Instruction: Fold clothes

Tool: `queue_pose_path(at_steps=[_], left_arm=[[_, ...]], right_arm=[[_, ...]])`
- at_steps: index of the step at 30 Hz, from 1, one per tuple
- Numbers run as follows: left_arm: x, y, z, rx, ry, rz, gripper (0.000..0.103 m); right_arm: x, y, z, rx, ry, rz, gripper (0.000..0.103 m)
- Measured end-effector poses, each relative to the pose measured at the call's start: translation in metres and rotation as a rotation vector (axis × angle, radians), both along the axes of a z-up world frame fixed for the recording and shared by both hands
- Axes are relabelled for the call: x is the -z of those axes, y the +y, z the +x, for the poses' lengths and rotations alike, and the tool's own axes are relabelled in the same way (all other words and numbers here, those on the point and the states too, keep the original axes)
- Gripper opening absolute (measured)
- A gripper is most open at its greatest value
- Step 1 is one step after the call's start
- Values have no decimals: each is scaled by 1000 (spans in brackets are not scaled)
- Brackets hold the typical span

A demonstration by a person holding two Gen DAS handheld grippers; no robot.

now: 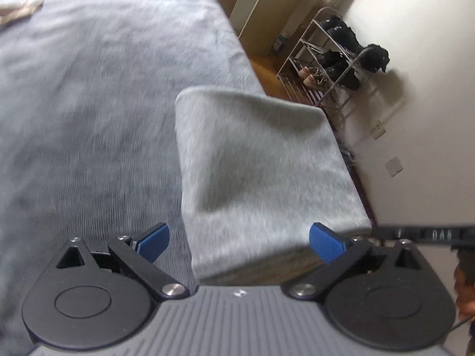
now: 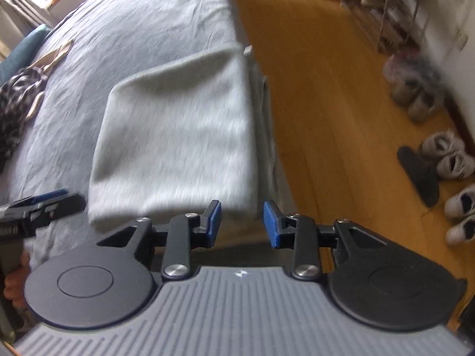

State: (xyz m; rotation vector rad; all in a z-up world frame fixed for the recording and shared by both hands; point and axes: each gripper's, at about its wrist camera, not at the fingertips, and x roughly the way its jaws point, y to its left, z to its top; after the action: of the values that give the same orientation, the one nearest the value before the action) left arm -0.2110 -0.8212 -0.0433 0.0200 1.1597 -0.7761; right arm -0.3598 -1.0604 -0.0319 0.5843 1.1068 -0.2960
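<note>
Grey and soft, the folded cloth (image 2: 175, 136) lies on the bed (image 2: 142, 23), right at the bed's edge beside the floor (image 2: 320, 95). The pictures are a little blurry.

Far left in the right wrist view, at about 9 o'clock, a dark spotted cloth (image 2: 14, 109) sits in a heap on the blue-grey sheet. A pale strap (image 2: 56, 55) lies just beside it, at 11 o'clock from the heap.

Low at 8 o'clock the left gripper (image 2: 44, 204) pokes in, held by a hand (image 2: 14, 281). In its own view the left gripper (image 1: 239, 241) is spread very wide, with nothing between its blue fingertips (image 1: 154, 241). The folded cloth (image 1: 261, 160) lies ahead of it, at 12 o'clock.

The right gripper (image 2: 242, 222) is partly spread, with a gap between its blue fingertips (image 2: 215, 215). Nothing is pinched. It hangs over the near right corner of the folded cloth, but I cannot tell if it touches it.

At 3 o'clock, white shoes (image 2: 451, 154) stand on the yellow wood floor. A metal shoe rack (image 1: 326, 62) stands by the wall.
</note>
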Motion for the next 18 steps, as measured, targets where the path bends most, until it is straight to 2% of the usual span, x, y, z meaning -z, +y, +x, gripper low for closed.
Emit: queue_pose_path(at_steps=[2, 6, 9, 13, 18], left_arm=[[6, 5, -5, -12, -9, 11, 101], [12, 5, -11, 6, -41, 51, 93], [15, 2, -12, 1, -63, 73, 85], [20, -8, -7, -12, -81, 119, 72], [20, -13, -5, 1, -105, 141, 69]], right_arm=[[6, 11, -7, -26, -5, 60, 31], [19, 42, -1, -121, 4, 25, 31], [23, 55, 11, -161, -61, 6, 28], [38, 58, 32, -146, -90, -43, 21], [28, 58, 23, -82, -121, -20, 19]])
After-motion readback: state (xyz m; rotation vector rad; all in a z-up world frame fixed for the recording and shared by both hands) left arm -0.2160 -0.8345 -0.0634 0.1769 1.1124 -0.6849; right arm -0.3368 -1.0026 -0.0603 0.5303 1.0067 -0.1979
